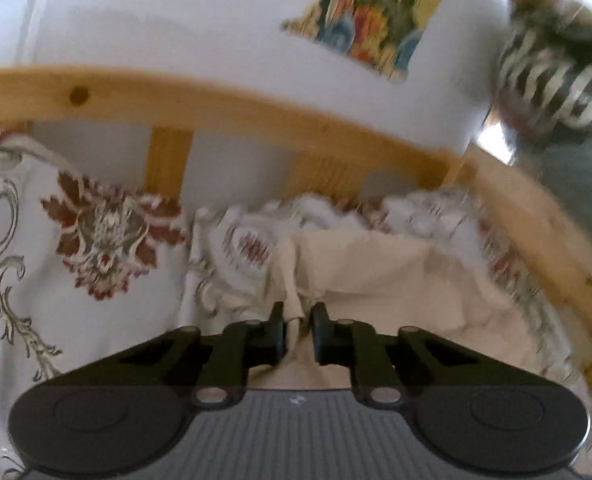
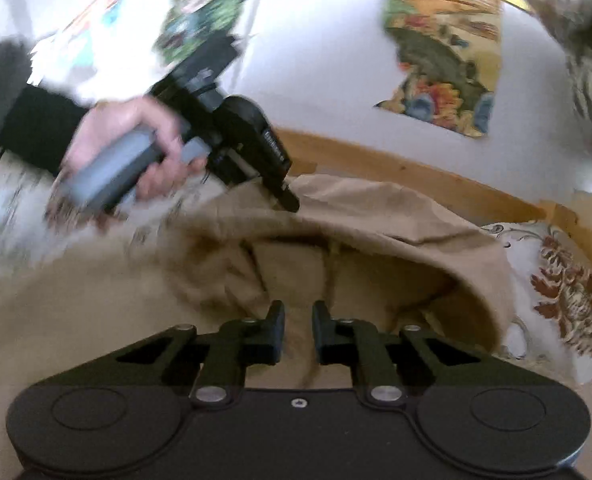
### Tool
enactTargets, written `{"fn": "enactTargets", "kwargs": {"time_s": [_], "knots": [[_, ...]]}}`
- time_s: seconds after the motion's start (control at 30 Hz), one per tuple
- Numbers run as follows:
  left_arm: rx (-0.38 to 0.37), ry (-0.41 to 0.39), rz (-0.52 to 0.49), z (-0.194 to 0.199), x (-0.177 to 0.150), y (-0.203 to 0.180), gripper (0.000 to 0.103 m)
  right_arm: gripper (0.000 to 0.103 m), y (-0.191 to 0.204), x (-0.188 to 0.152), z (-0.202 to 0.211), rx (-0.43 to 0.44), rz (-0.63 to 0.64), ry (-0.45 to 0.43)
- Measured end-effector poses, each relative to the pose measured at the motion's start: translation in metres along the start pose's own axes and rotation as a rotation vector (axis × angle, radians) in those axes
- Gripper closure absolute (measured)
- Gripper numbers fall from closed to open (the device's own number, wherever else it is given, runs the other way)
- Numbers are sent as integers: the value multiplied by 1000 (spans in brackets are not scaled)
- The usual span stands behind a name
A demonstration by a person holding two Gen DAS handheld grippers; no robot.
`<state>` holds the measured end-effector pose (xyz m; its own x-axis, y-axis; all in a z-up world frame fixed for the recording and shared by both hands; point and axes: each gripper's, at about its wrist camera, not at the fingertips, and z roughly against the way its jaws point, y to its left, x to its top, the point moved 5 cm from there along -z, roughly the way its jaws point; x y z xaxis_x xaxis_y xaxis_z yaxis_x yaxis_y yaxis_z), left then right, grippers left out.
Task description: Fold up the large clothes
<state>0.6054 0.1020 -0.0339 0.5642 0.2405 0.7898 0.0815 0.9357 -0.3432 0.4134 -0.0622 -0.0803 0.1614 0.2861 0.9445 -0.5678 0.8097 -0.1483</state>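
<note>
Beige cloth [image 2: 375, 216] lies rumpled on the flowered bedsheet [image 1: 96, 240], and I take it for the garment I am folding. On my left wrist view the left hand-held gripper [image 1: 298, 330] has its jaws drawn close with a thin fold of the cloth [image 1: 375, 264] pinched between them, the rest of it bunched toward 1 o'clock against the sheet. From the right wrist view I see that same left hand-held gripper [image 2: 290, 200] at about 11 o'clock, held in a hand [image 2: 132, 148] with a dark sleeve, its tips at the raised upper edge of the cloth, which hangs from there in a hollow arch. My right hand-held gripper [image 2: 298, 330] sits low at 6 o'clock with its jaws narrowly apart; cloth shows in the gap, but I cannot tell whether it is pinched or only lying beneath. A wooden bed rail [image 1: 256, 108] runs behind the sheet from 9 o'clock to 3 o'clock, against a white wall [image 1: 176, 20] with a colourful picture [image 2: 443, 60] on it. Both views are blurred by motion.
</note>
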Motion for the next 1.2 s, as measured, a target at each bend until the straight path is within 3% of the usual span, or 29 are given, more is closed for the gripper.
{"fn": "enactTargets", "kwargs": {"time_s": [0.23, 0.33, 0.37, 0.43, 0.57, 0.63, 0.7, 0.77, 0.87, 0.93, 1.07, 1.2], "knots": [[-73, -73, -35, 32, 12, -22, 94, 92, -17, 11, -76, -110, -183, 25], [-93, -69, -31, 38, 9, -20, 95, 90, -22, 6, -73, -108, -244, 25], [-102, -67, -22, 40, 8, -18, 95, 87, -20, 6, -61, -94, -246, 13], [-132, -61, 4, 45, 7, -12, 95, 69, -18, 3, -34, -65, -241, -2], [-202, -50, -7, 58, -2, -7, 95, 51, -26, 4, 30, 17, -269, -8], [-244, -50, -36, 68, -8, -9, 95, 33, -39, 15, 56, 59, -326, -31], [-270, -50, -57, 78, -14, -11, 95, 21, -61, 27, 66, 116, -440, -31], [-286, -51, -58, 86, -22, -12, 95, 18, -86, 33, 60, 167, -622, 1], [-300, -47, -60, 95, -30, -13, 95, 14, -114, 20, 40, 220, -910, 83], [-305, -38, -86, 101, -35, -15, 95, 6, -124, 9, 29, 240, -1057, 83], [-307, -25, -137, 109, -43, -21, 95, 10, -144, 0, 8, 202, -1239, -2], [-291, -15, -183, 115, -52, -25, 95, 31, -162, -2, -1, 180, -1413, -73]]}}
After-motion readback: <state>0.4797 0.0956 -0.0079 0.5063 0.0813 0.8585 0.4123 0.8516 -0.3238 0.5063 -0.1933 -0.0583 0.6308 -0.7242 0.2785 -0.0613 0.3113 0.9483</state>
